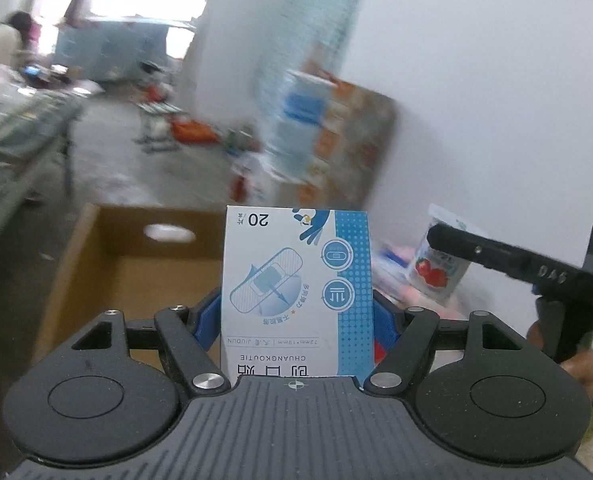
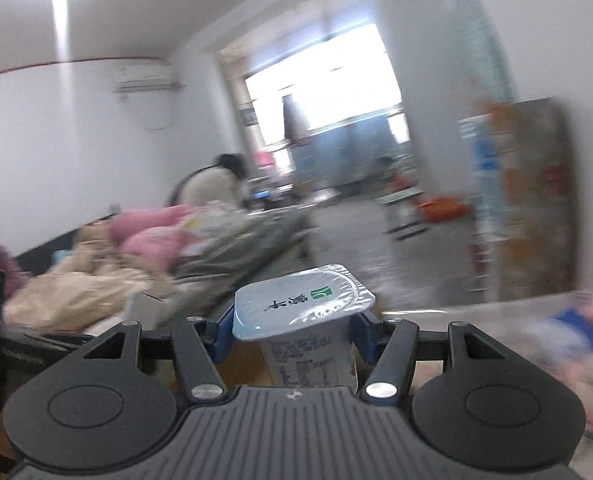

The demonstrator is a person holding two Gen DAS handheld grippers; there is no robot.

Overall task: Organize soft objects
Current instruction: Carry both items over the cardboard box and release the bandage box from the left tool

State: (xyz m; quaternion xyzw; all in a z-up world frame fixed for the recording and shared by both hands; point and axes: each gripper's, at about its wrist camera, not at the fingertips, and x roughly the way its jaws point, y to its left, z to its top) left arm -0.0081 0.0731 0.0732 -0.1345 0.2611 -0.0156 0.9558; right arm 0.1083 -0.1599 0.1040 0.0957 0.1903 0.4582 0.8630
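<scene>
A: Holding the plaster box (image 1: 296, 280) on end, printing upside down, the left tool (image 1: 296, 320) pinches its two sides between blue pads (image 1: 206, 320). Below and left sits an open carton (image 1: 108, 264), probably where it belongs.

B: And its pose?

A: Tipped somewhat downward over the carton. The right tool (image 2: 292, 336) points nearly level into the room, clamping an upright sealed cup (image 2: 304, 308) under the lid, likely so nothing spills. A strawberry pouch (image 1: 436, 268) and other packets lie on the bench (image 1: 396, 280).
</scene>
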